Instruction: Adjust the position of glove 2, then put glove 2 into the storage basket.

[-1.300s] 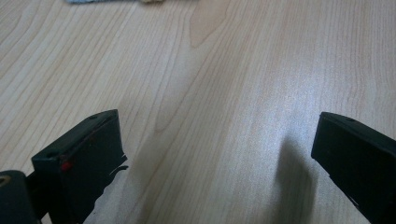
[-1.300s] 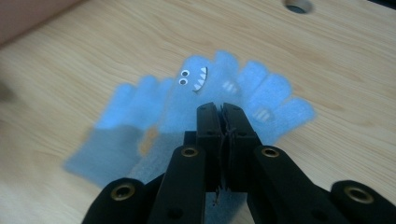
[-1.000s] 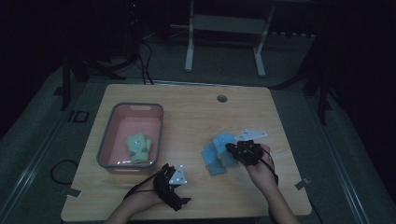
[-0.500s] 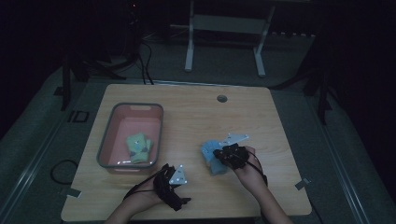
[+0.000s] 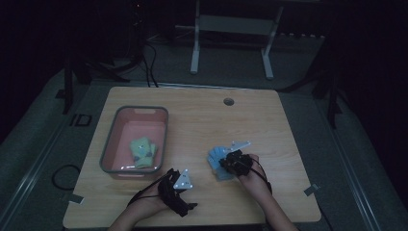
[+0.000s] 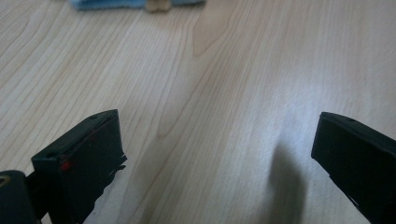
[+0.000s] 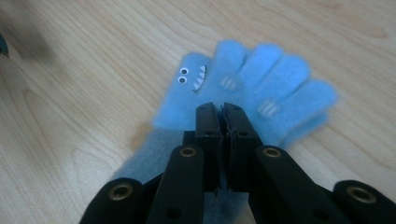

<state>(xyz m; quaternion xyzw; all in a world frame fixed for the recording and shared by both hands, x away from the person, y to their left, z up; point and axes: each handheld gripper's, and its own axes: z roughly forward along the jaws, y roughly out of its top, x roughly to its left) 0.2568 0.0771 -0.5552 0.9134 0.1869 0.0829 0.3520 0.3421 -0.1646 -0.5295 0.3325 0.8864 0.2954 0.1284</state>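
Right gripper (image 7: 222, 108) is down low over the blue glove (image 7: 254, 84), jaws clenched together with their tips on the glove's palm; whether any fabric is nipped between them I can't tell. The glove lies flat on the table (image 5: 202, 120), fingers fanned out beyond the jaw tips. Left gripper (image 6: 215, 154) rests near the table's front edge, forearm flat, jaws released wide over bare wood, the glove's edge far ahead of them.

A fuzzy blue glove (image 7: 243, 88) with googly eyes, a toothed mouth and grey stripes on its fingers lies flat on the tabletop (image 7: 74, 93), fingers spread away from the right hand-held gripper (image 7: 222, 109), whose tips are shut over its palm.
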